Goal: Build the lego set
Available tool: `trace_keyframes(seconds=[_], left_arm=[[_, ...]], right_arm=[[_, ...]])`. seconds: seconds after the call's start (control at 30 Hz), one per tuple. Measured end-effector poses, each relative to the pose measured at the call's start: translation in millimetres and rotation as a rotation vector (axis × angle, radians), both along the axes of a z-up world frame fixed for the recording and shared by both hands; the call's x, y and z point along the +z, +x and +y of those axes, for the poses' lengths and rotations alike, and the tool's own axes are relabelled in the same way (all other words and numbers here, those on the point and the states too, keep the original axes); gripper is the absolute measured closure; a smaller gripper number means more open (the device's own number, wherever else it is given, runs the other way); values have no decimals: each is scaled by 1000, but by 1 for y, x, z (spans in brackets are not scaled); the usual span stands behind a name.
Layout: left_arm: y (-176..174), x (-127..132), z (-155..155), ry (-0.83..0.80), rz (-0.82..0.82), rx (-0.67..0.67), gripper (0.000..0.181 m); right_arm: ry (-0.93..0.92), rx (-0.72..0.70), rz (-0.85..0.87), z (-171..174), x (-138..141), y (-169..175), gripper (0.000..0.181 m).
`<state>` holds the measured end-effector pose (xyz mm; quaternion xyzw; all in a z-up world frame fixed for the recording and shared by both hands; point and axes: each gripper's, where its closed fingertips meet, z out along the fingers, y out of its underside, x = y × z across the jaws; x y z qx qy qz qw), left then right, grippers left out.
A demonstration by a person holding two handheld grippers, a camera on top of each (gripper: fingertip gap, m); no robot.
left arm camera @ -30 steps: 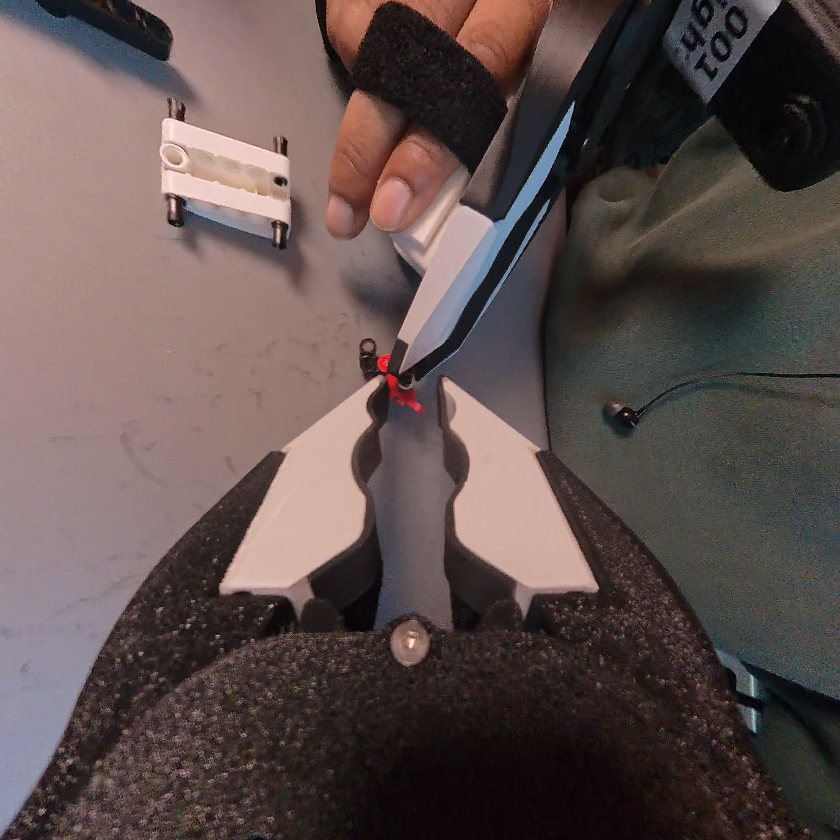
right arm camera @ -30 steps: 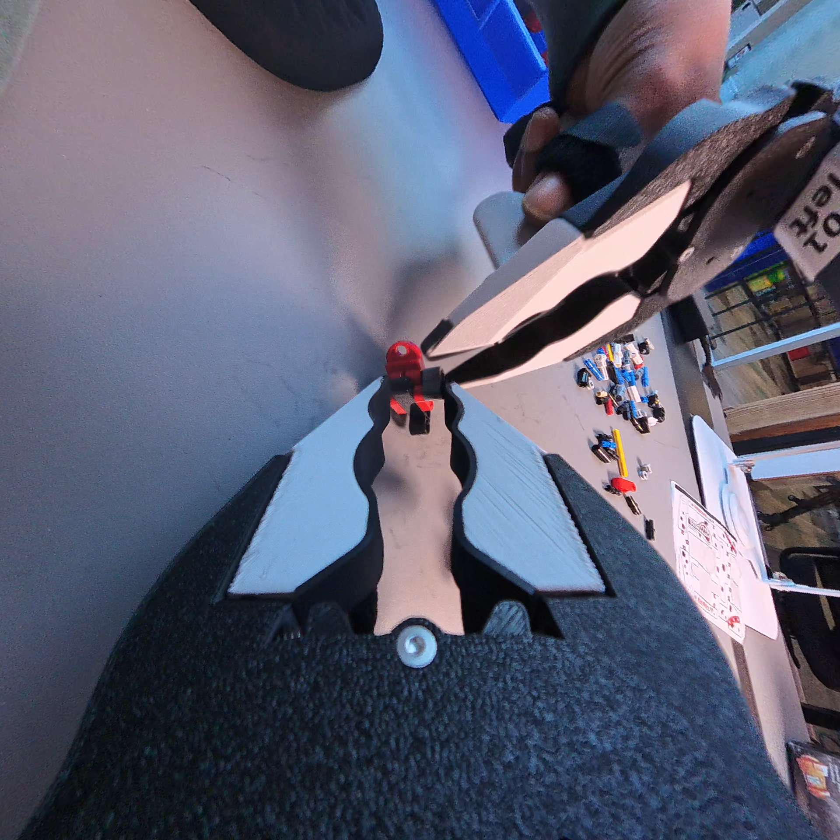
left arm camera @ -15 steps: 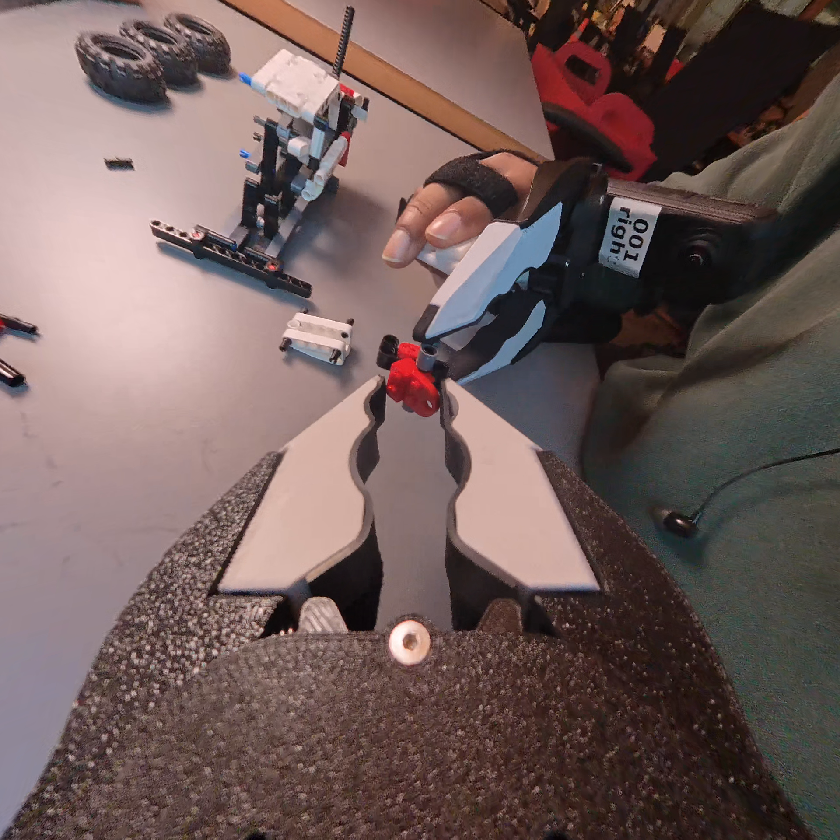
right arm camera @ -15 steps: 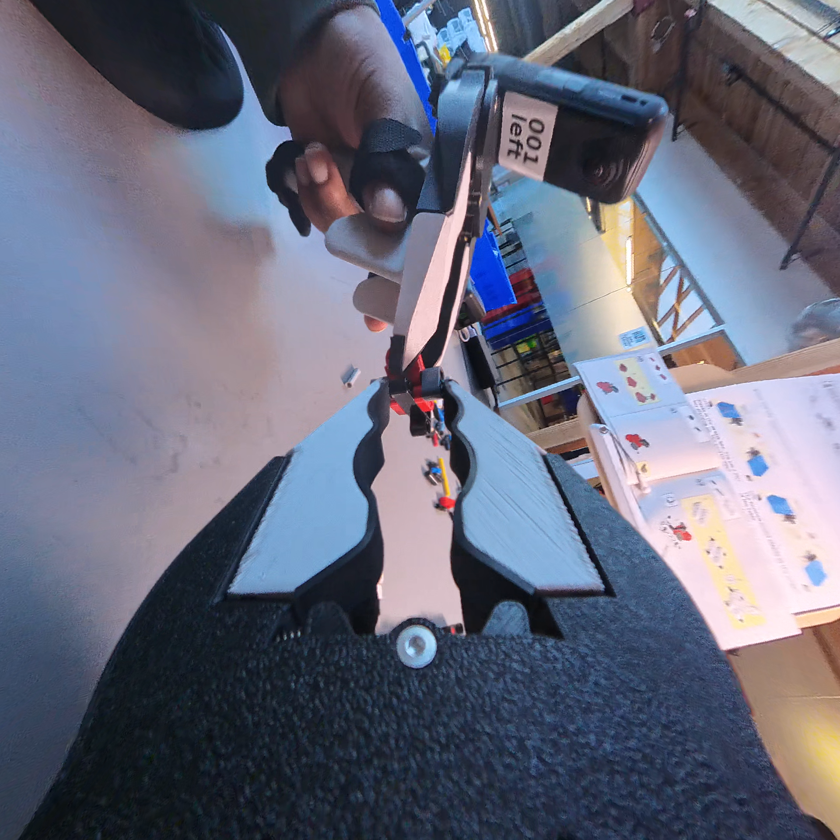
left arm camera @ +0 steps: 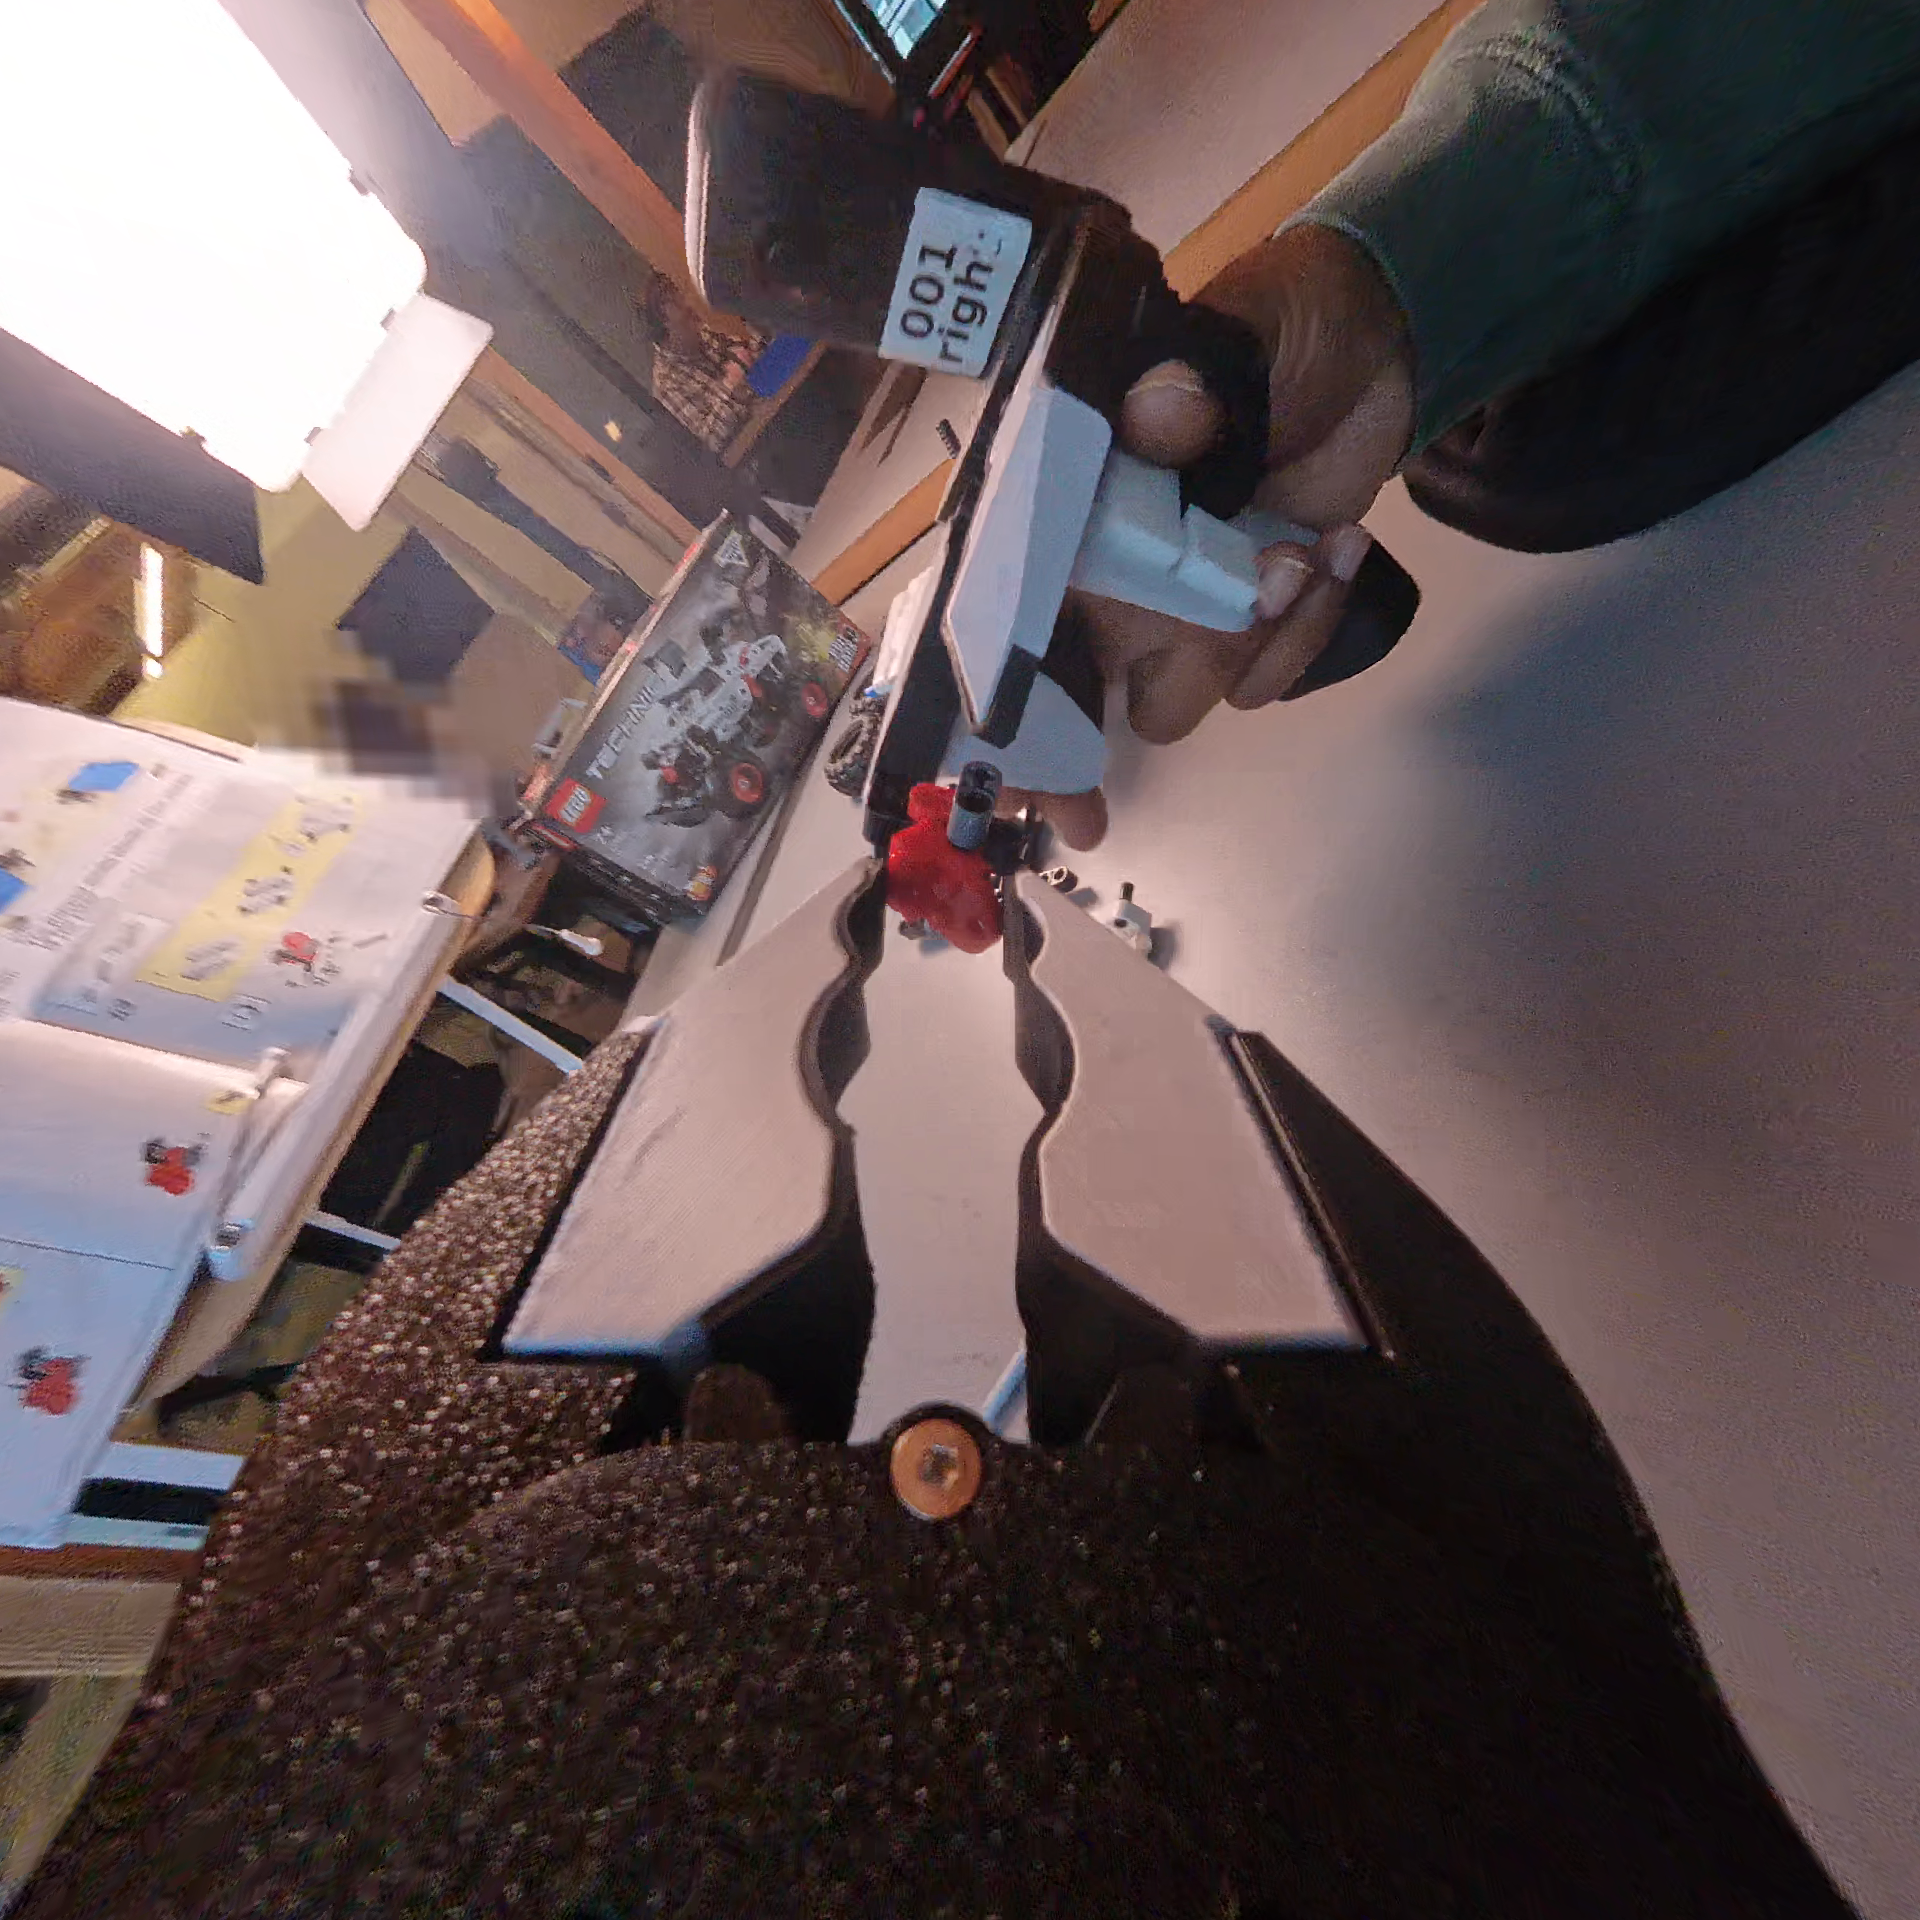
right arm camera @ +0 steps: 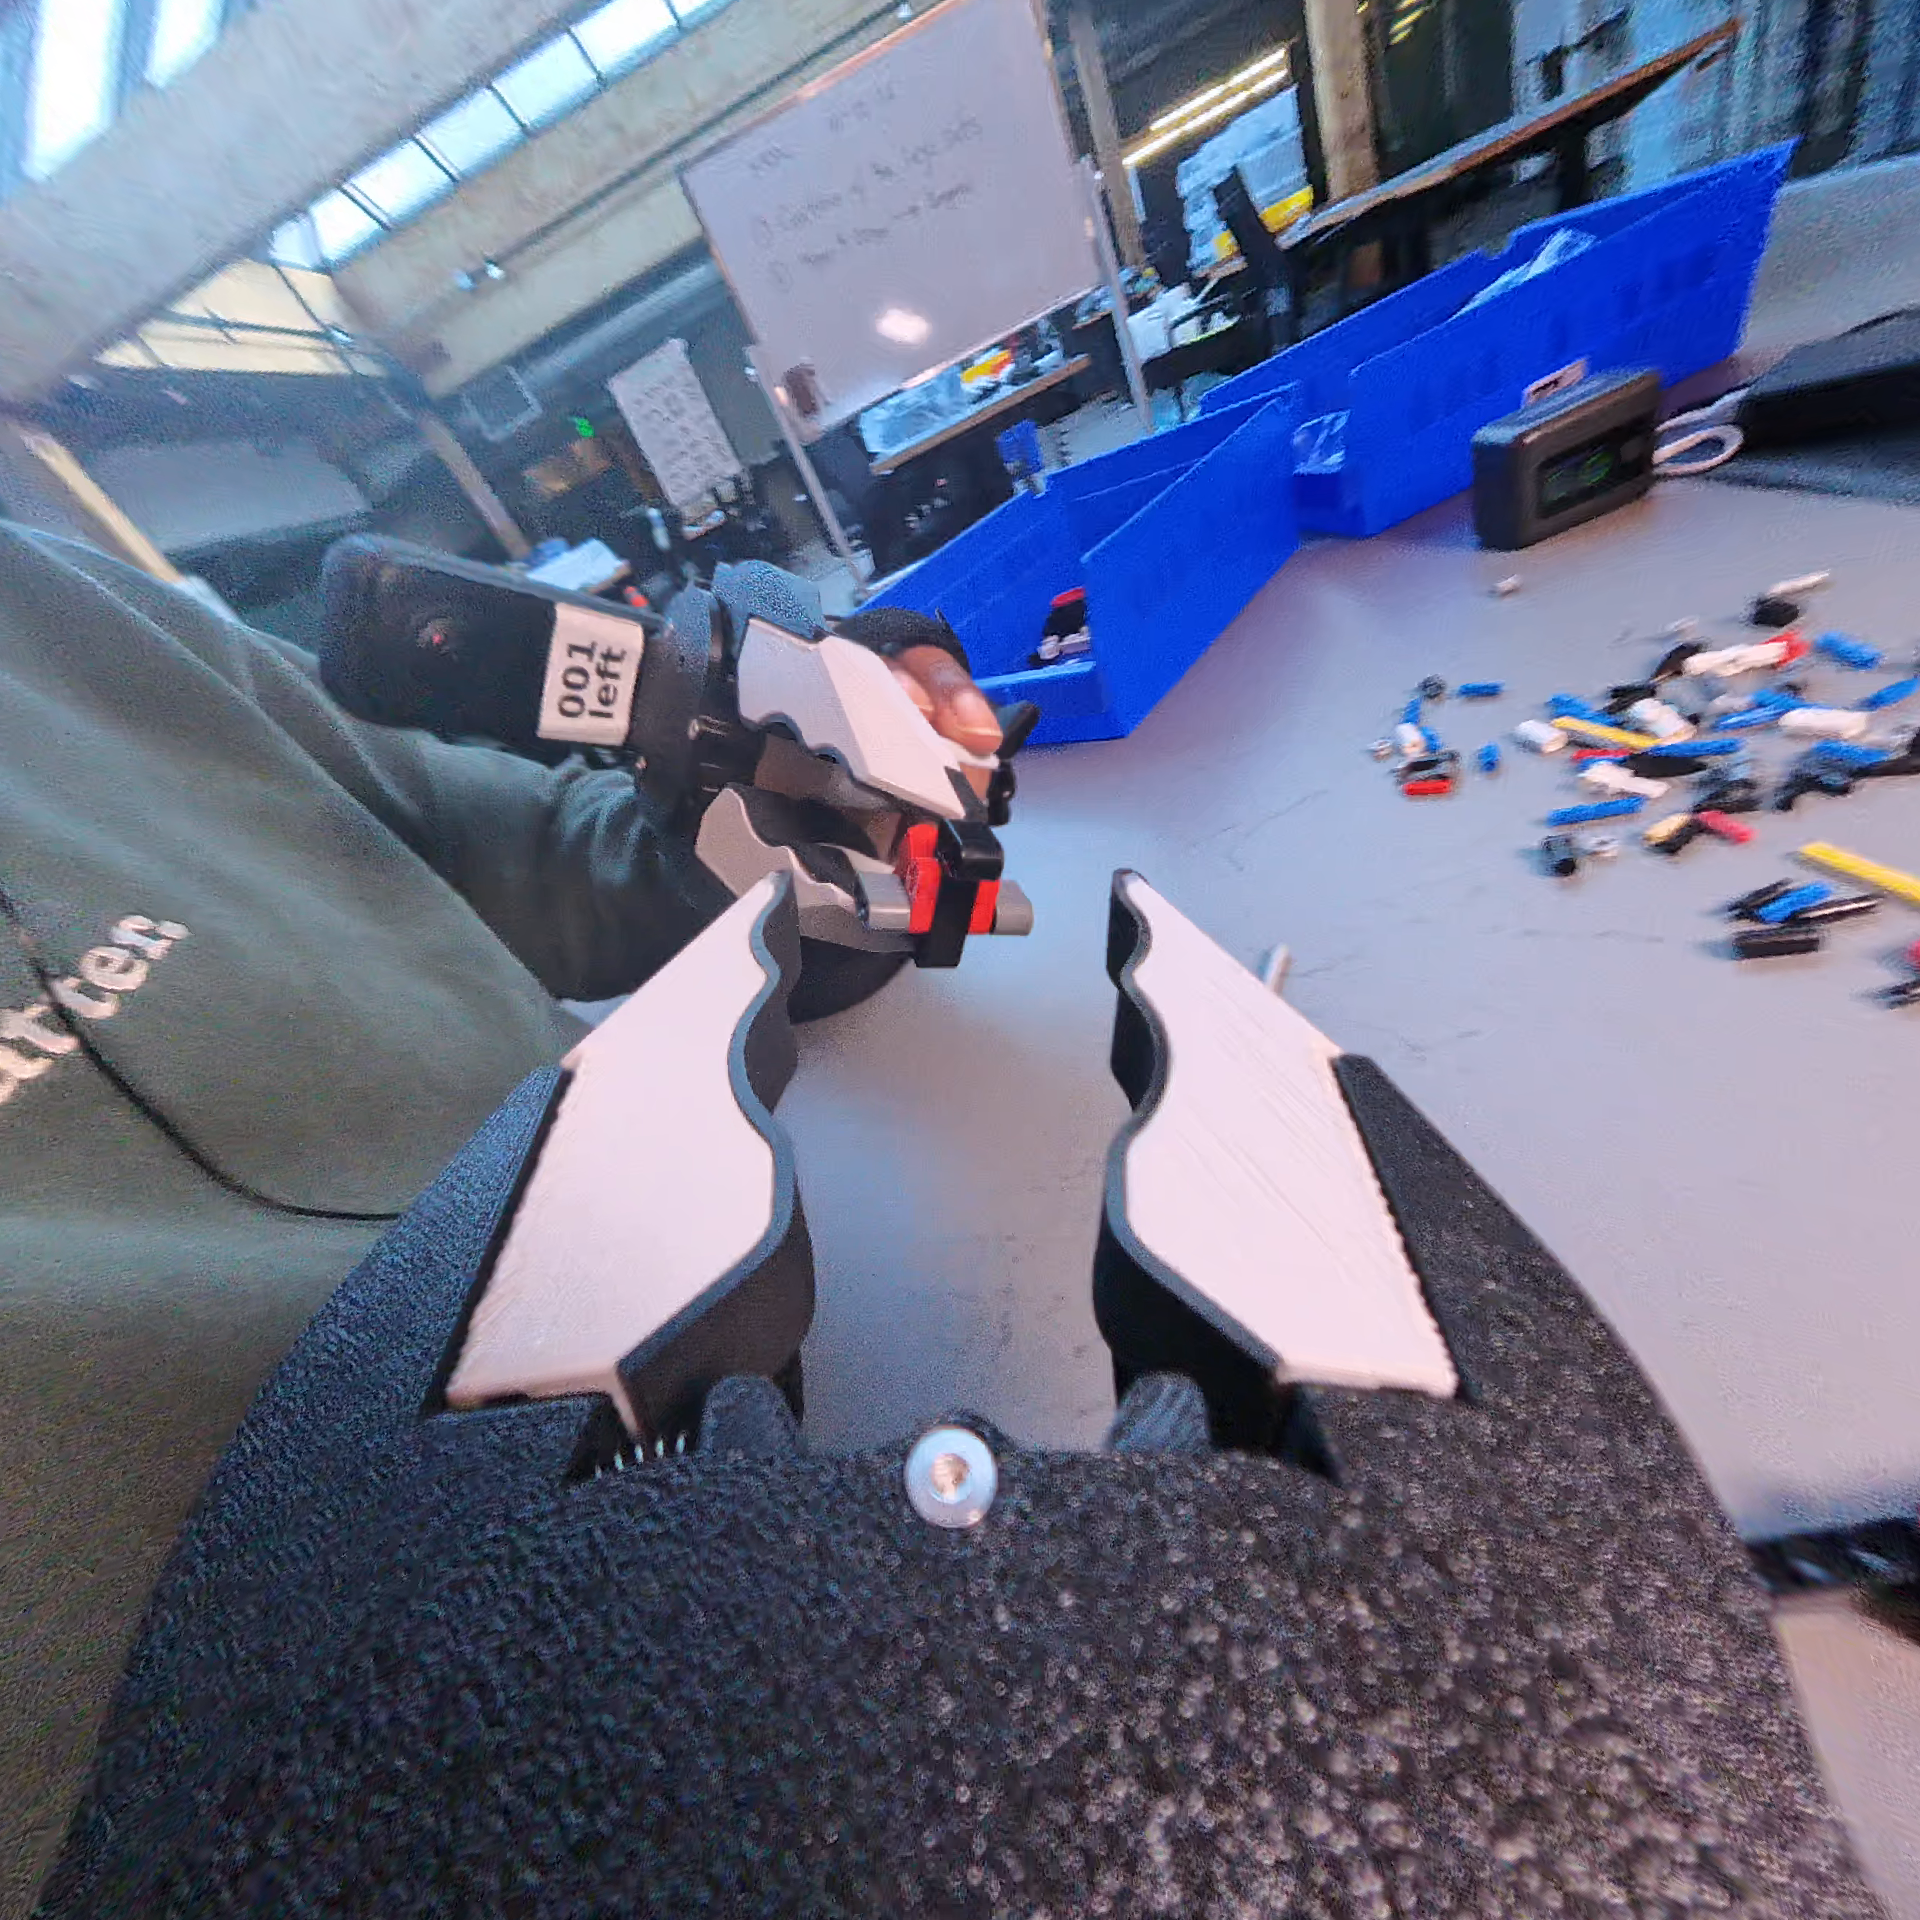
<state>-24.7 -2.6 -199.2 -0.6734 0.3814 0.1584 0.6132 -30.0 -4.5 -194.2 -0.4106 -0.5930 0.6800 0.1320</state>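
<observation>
Red knobbly plastic piece (left arm camera: 940, 888) pinched in left gripper (left arm camera: 940, 906)
Right gripper (right arm camera: 951, 902) spread wide, its wavy-edged grey fingers (right arm camera: 1236, 1081) apart; smooth tabletop (right arm camera: 1455, 1039) below.

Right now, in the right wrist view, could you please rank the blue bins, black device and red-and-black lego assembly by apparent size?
1. blue bins
2. black device
3. red-and-black lego assembly, though it sits nearer the camera, so this last ranking is unsure.

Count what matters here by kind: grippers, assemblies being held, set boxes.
Grippers: 2, left gripper and right gripper
Red assembly, held by the left gripper: 1
Set box: 1
Total: 4
</observation>
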Motion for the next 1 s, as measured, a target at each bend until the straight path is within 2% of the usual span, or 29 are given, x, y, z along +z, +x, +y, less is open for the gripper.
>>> trace_keyframes(seconds=[0.13,0.2,0.3,0.33,0.4,0.47,0.57,0.63,0.77,0.8,1.0], left_arm=[[8,5,-2,62,114,7,159],[10,6,-3,77,145,6,159],[12,8,-5,87,102,-12,159],[12,10,-6,94,58,-26,158],[7,10,-5,50,-76,-38,142],[5,10,-6,-46,-309,-94,132],[12,18,-14,-211,-740,-277,133],[13,19,-16,-295,-895,-346,136],[23,4,-16,-433,-966,-380,148],[27,4,-18,-454,-983,-411,155],[35,7,-24,-500,-1058,-498,166]], right_arm=[[-70,82,-35,-12,-2,5,144],[-111,108,-33,-14,1,7,146],[-57,112,16,-16,3,8,147],[-44,114,40,-17,6,9,147],[-6,104,102,-16,11,11,147],[49,87,173,-12,17,14,147],[161,74,249,-9,17,17,147],[169,68,253,-9,16,16,147],[217,59,245,-12,8,13,147],[230,69,248,-15,6,14,147],[205,136,233,-22,7,23,147]])
